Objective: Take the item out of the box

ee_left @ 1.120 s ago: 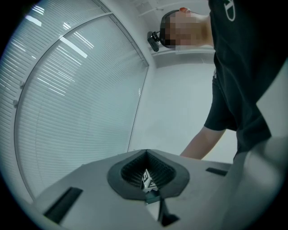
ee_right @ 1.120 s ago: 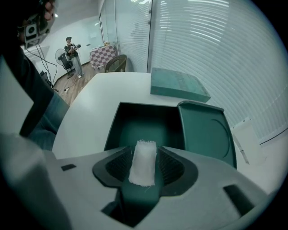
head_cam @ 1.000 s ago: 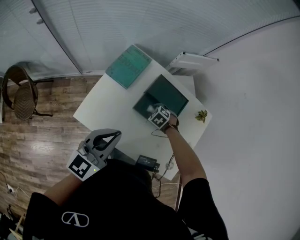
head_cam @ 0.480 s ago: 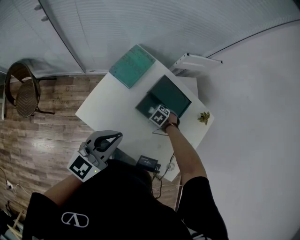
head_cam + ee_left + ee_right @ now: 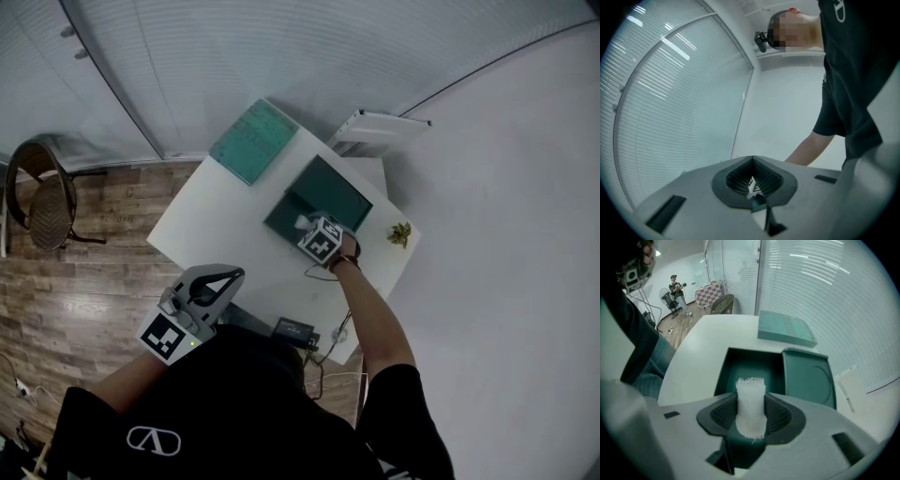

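Right gripper [image 5: 751,420] jaws pinch a white fibrous wad [image 5: 750,394] mid-length, over the open green box [image 5: 740,367]. Left gripper [image 5: 753,182] jaws are together, empty. The wad is judged light, soft and crushable, so a gentle mid-length pinch suits it.

No legible text; only a white emblem [image 5: 150,439] on the black shirt [image 5: 234,403]

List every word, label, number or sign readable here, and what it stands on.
No words or numbers can be read.
Black shirt: white looped emblem, no letters.
Cube of the left gripper and cube of the right gripper: black-and-white square markers, patterns only.
Teal pad: faint rows of marks, too small to read.
White fabric piece in the right jaws: blank.
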The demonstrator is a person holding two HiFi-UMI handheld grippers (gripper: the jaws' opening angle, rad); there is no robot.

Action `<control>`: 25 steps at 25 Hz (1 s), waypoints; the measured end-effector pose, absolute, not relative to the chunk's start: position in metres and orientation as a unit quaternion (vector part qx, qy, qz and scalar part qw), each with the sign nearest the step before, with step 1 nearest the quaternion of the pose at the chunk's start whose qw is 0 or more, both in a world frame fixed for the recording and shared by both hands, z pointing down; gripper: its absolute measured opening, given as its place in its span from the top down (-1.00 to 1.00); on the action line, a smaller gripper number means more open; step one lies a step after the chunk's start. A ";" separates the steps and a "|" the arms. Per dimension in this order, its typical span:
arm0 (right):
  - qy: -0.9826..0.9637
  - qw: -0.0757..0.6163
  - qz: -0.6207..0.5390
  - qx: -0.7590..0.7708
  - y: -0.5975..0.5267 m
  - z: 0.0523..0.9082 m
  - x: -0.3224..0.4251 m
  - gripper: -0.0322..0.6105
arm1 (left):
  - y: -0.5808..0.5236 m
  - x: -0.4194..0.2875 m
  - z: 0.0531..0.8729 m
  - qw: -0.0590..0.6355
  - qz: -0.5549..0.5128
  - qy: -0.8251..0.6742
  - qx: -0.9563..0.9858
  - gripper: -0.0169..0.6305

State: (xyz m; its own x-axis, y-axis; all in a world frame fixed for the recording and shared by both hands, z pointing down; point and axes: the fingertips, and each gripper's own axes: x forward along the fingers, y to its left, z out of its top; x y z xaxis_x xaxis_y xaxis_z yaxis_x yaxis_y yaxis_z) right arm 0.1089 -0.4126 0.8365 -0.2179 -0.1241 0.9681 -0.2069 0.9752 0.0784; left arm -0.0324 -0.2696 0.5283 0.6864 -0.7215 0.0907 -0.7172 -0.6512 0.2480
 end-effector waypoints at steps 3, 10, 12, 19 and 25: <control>-0.795 0.593 0.011 0.130 -0.416 0.799 0.108 0.34 | -0.273 -0.026 0.519 0.125 -0.017 -0.385 0.914 0.93; -0.830 0.513 -0.048 0.212 -0.416 0.682 0.113 0.34 | -0.284 -0.001 0.495 0.101 -0.039 -0.349 0.931 0.93; -0.839 0.485 -0.060 0.238 -0.411 0.648 0.115 0.34 | -0.286 0.008 0.489 0.096 -0.043 -0.337 0.936 0.93; -0.865 0.378 -0.076 0.321 -0.383 0.542 0.119 0.34 | -0.292 0.036 0.470 0.077 -0.057 -0.297 0.950 0.93; -0.885 0.263 -0.061 0.378 -0.358 0.474 0.127 0.34 | -0.298 0.056 0.456 0.066 -0.062 -0.272 0.958 0.93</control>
State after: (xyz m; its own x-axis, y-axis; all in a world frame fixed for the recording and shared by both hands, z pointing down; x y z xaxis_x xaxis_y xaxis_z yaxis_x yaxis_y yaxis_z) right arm 0.1272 -0.3581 0.4739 -0.5757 -0.7024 0.4186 -0.6380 0.7061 0.3073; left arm 0.0559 -0.2979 0.4563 0.8438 -0.5301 -0.0830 -0.5138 -0.8428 0.1602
